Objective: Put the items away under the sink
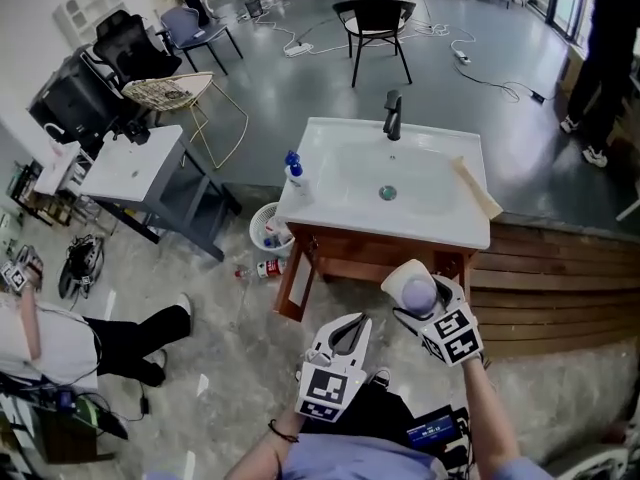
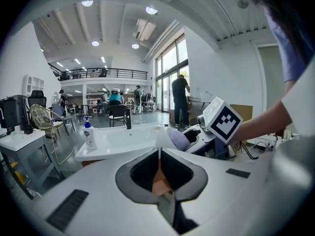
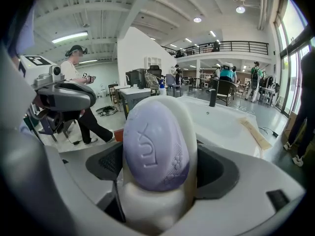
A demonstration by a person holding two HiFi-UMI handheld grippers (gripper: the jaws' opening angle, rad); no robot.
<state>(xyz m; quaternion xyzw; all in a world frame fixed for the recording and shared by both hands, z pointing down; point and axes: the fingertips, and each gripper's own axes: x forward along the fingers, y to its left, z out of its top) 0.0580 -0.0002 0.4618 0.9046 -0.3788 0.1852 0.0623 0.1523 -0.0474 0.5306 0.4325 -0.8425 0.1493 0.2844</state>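
A purple soap bar (image 3: 155, 149) stamped LUX lies in a white soap dish (image 3: 147, 205). My right gripper (image 1: 413, 290) is shut on that dish and holds it just in front of the wooden cabinet (image 1: 345, 256) under the white sink (image 1: 330, 213). My left gripper (image 1: 356, 320) hangs to its left, shut with nothing between its jaws, whose tips meet in the left gripper view. A white pump bottle (image 1: 295, 176) stands on the sink's left corner. A long wooden piece (image 1: 476, 188) lies along its right rim. The black faucet (image 1: 393, 115) is at the back.
A white basket (image 1: 265, 230) and a small bottle (image 1: 264, 269) sit on the floor left of the cabinet. A grey side table (image 1: 130, 165) stands further left, where a person (image 1: 135, 333) sits on the floor. Wooden decking (image 1: 560, 288) runs to the right.
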